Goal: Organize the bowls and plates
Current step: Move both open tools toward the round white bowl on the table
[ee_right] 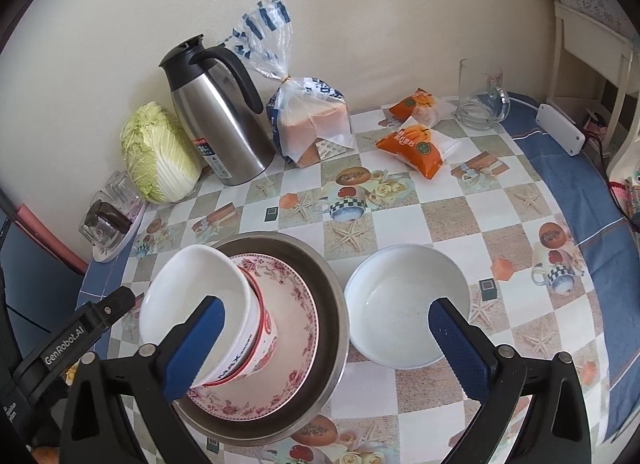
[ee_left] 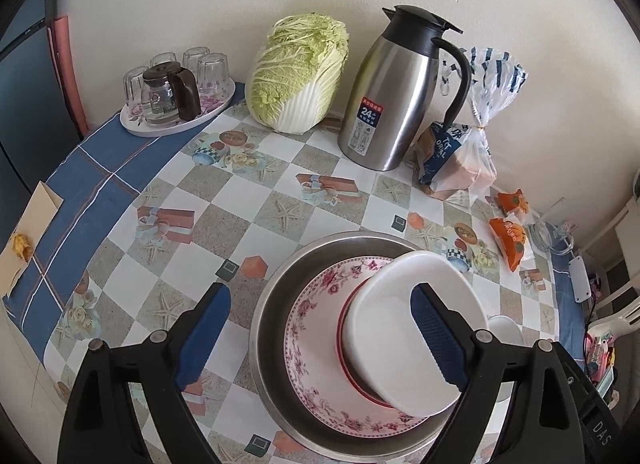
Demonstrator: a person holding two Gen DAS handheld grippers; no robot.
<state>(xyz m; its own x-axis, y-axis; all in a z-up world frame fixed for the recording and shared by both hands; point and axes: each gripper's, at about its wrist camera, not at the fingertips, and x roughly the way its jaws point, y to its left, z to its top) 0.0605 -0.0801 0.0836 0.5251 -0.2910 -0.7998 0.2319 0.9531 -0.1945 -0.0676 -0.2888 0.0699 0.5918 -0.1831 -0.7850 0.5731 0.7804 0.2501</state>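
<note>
A steel basin [ee_left: 272, 304] [ee_right: 334, 304] stands on the checked tablecloth. In it lies a pink floral plate [ee_left: 316, 304] [ee_right: 298, 304]. On the plate sits a red-rimmed bowl [ee_right: 260, 328], and a white bowl [ee_left: 384, 324] [ee_right: 192, 292] leans tilted on top of it. A second white bowl [ee_right: 406, 308] rests on the table right of the basin. My left gripper [ee_left: 320, 338] hovers open over the stack, one finger in front of the tilted bowl and nothing pressed. My right gripper [ee_right: 328, 348] is wide open and straddles the basin's right rim and the second bowl.
Along the wall stand a cabbage [ee_left: 296, 71], a steel thermos jug [ee_left: 396, 91], a bagged loaf [ee_left: 460, 159] and a tray of glasses [ee_left: 176, 95]. Orange snack packs [ee_right: 416, 143] and a glass mug [ee_right: 480, 95] lie at the back right. The round table's edge curves close on the right.
</note>
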